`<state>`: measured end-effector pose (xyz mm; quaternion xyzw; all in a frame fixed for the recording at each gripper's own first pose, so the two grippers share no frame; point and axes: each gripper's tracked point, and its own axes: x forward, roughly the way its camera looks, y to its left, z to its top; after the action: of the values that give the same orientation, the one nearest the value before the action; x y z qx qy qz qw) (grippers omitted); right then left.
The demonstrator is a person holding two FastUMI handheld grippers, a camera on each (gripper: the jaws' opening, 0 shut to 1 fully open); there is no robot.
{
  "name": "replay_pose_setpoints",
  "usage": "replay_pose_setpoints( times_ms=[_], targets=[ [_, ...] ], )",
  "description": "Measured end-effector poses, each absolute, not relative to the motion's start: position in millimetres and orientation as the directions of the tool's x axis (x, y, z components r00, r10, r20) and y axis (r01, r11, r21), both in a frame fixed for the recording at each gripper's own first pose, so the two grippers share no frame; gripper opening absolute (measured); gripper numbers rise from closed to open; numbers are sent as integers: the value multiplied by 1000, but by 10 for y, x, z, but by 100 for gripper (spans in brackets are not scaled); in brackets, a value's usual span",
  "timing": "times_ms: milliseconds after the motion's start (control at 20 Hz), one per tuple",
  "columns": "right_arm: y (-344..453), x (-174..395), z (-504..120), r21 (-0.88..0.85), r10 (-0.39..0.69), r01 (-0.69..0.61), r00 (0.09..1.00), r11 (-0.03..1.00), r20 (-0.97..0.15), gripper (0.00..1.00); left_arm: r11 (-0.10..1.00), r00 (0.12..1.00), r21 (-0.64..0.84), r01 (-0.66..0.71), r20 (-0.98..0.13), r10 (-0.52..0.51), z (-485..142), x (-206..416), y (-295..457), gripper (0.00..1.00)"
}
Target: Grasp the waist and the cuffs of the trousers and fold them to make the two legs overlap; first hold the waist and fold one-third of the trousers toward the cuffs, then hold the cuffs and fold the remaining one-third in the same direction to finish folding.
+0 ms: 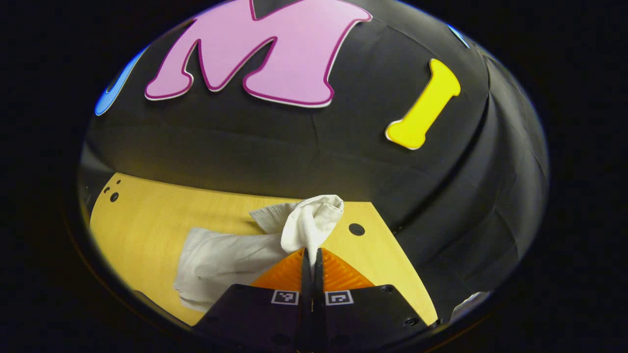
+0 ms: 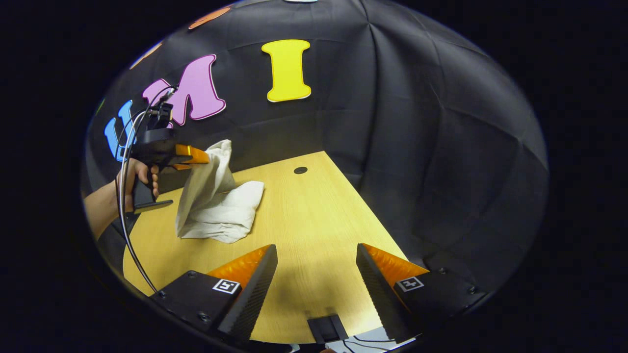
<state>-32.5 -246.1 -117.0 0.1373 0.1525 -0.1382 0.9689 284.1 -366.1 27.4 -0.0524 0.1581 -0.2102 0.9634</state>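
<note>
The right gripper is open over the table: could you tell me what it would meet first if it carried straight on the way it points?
Probably bare table. The right gripper aims over it; the trousers lie off to its left.

bare table (image 2: 314, 215) right of trousers (image 2: 221, 211), wall behind

Black tool (image 2: 314, 279) bodies, square coded markers, screws; cables trailing.
</note>
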Motion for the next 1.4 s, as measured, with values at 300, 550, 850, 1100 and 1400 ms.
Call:
replay_pose_setpoints(
  times_ms=[300, 550, 850, 1100, 1400],
  targets=[
    [-2454, -310, -1039, 225, -227, 305, 922, 925, -313, 99, 876, 826, -144, 460, -292, -482, 57, 2626, -3821, 24],
    [-2291, -270, -767, 202, -232, 289, 935, 936, -267, 99, 870, 836, -66, 489, -248, -489, 189, 2348, -3482, 87],
    [-1815, -226, -345, 149, -222, 250, 958, 957, -181, 99, 917, 913, 10, 399, -97, -396, 632, 1774, -2500, 96],
    [-1258, -346, -75, 167, -201, 217, 974, 962, -109, 99, 966, 963, -43, 255, 102, -250, 1056, 1034, -1487, 96],
    [-704, -672, 114, 188, -207, 206, 978, 960, -12, 99, 987, 976, -89, 133, 186, -114, 966, 206, -532, 96]
  ],
)
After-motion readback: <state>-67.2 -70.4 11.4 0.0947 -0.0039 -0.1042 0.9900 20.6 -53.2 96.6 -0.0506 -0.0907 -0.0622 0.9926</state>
